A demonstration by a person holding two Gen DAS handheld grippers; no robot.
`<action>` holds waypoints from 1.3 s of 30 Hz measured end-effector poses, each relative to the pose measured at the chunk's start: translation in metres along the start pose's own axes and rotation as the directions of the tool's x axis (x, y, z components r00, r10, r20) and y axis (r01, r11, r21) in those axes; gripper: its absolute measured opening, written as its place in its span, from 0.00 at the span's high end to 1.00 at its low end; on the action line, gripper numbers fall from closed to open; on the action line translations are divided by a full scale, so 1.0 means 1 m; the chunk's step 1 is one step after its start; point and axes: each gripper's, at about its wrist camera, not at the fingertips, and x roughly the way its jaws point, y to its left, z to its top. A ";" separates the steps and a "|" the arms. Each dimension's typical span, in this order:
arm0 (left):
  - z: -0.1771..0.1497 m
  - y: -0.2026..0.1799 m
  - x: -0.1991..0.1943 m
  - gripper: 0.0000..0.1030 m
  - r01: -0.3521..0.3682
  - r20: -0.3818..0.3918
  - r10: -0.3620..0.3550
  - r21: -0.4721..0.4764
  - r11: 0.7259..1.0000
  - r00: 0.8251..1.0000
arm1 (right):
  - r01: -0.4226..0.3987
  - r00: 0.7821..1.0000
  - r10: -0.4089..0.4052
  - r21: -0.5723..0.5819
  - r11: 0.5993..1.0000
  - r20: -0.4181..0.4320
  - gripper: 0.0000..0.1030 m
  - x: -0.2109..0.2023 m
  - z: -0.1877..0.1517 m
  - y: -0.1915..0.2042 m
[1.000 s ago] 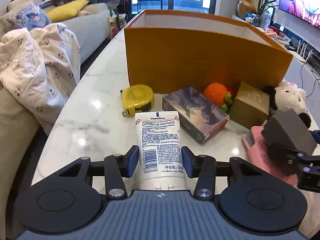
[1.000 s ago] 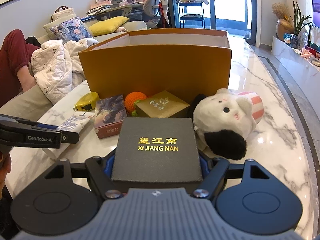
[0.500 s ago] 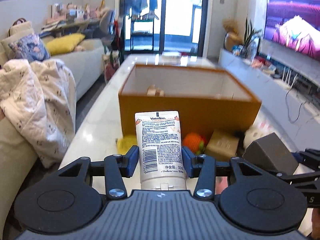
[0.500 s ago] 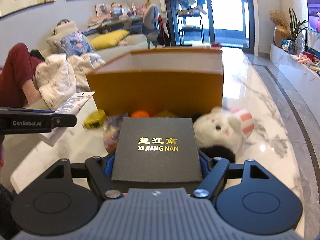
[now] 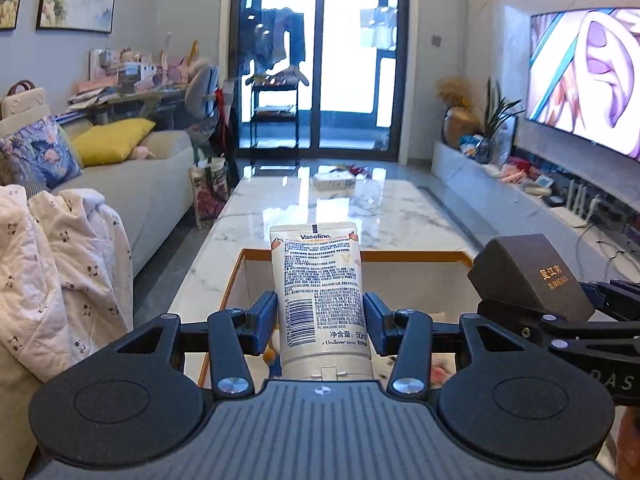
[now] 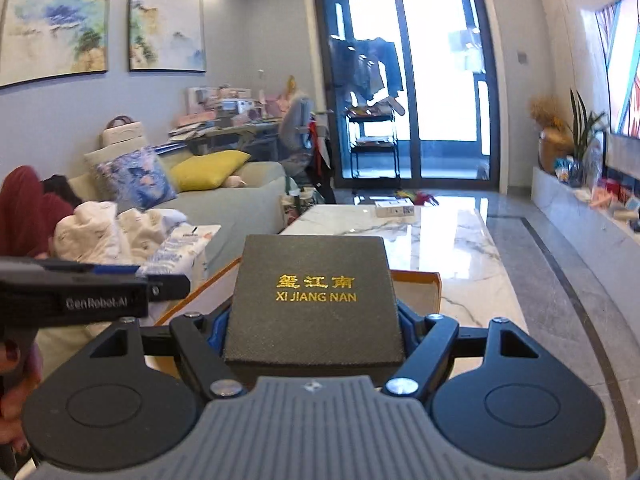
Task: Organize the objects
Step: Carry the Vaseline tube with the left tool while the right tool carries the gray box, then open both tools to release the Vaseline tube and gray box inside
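Note:
My left gripper (image 5: 319,322) is shut on a cream Vaseline tube (image 5: 318,280), which stands up between the blue pads. It hangs above the near part of the open orange cardboard box (image 5: 416,257) on the marble table. My right gripper (image 6: 312,330) is shut on a dark square box with gold lettering (image 6: 314,300), also above the orange box (image 6: 416,288). In the left wrist view that dark box (image 5: 528,280) shows at the right. The tube (image 6: 180,248) and left gripper appear at the left of the right wrist view.
The marble table (image 5: 352,212) runs on beyond the box, with a small white carton (image 5: 334,181) at its far end. A sofa with a quilt (image 5: 72,264) lies left, a TV shelf (image 5: 532,204) right. A person's hand (image 6: 16,380) shows at the lower left.
Both grippers rose and moved forward with their loads, from the table's near objects to above the orange box. The small items in front of the box dropped out of view.

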 end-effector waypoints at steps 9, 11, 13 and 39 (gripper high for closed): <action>-0.028 0.008 0.061 0.48 -0.029 -0.148 0.025 -0.020 0.999 0.989 | 0.024 0.982 -0.014 0.054 0.998 -0.190 0.26 0.088 -0.024 -0.015; -0.031 0.002 0.065 0.48 -0.038 -0.158 0.038 -0.002 0.999 0.987 | 0.028 0.976 -0.018 0.045 0.999 -0.215 0.26 0.093 -0.031 -0.012; -0.033 0.001 0.070 0.48 -0.048 -0.169 0.048 0.002 0.999 0.984 | 0.054 0.975 -0.051 0.006 0.999 -0.218 0.26 0.095 -0.033 -0.009; -0.045 0.006 0.086 0.47 -0.090 -0.261 0.094 0.029 0.996 0.961 | 0.084 0.956 -0.072 0.028 0.996 -0.286 0.25 0.107 -0.040 -0.002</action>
